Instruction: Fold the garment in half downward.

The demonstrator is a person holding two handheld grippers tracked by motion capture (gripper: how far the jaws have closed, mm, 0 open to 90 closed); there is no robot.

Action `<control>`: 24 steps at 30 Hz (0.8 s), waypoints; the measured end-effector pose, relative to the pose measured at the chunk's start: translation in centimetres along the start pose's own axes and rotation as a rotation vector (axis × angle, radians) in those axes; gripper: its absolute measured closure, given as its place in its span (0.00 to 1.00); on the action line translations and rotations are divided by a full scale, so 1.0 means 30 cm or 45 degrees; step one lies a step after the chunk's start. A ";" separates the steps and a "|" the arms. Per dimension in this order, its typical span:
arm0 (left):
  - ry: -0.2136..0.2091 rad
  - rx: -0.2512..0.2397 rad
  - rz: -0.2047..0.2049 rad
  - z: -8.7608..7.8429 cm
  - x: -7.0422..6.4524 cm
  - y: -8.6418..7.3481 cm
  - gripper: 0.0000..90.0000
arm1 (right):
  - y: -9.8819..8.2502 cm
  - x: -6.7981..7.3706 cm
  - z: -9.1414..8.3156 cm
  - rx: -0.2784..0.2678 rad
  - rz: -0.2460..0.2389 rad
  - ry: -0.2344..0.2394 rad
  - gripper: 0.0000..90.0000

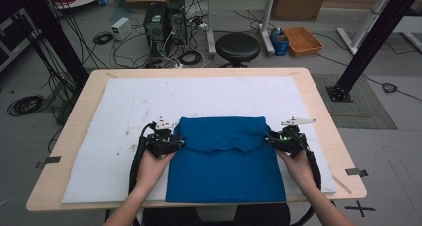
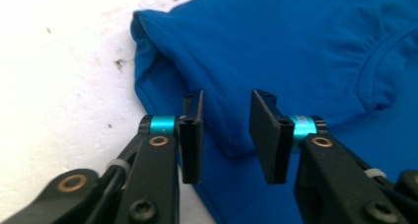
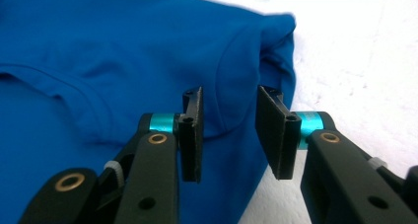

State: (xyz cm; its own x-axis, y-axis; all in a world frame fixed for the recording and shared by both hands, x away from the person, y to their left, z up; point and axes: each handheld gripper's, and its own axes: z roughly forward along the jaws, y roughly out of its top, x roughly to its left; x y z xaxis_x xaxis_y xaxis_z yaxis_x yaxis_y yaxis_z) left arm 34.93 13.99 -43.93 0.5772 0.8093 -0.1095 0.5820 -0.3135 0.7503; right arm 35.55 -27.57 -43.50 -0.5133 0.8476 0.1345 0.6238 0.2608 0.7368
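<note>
The blue shirt (image 1: 225,159) is lying half folded at lower centre; left gripper (image 1: 175,140) and right gripper (image 1: 271,139) are standing released beside it, further folds remaining.

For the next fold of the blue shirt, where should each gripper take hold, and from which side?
Grip the blue shirt at the side edges of its folded-over top layer: the left gripper from the left, the right gripper from the right. The layers stack there into thick edges slightly raised off the white mat, and both jaws already stand open beside them.
</note>
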 end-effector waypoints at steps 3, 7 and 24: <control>-0.001 0.013 0.025 0.009 -0.005 -0.001 0.81 | -0.004 0.005 0.030 0.044 -0.012 0.014 0.82; 0.014 0.012 0.038 0.017 -0.008 0.000 0.91 | -0.004 0.019 0.040 0.059 -0.080 0.008 0.97; -0.071 -0.048 -0.020 -0.058 -0.006 -0.001 0.97 | -0.001 0.025 -0.053 -0.027 -0.084 0.065 1.00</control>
State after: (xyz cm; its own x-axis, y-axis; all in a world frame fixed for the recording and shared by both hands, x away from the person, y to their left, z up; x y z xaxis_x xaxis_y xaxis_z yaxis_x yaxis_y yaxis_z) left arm 33.80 14.73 -42.80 0.6000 0.7845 -0.1568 0.5695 -0.2812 0.7724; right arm 34.22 -27.68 -42.38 -0.5823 0.8043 0.1185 0.5754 0.3048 0.7590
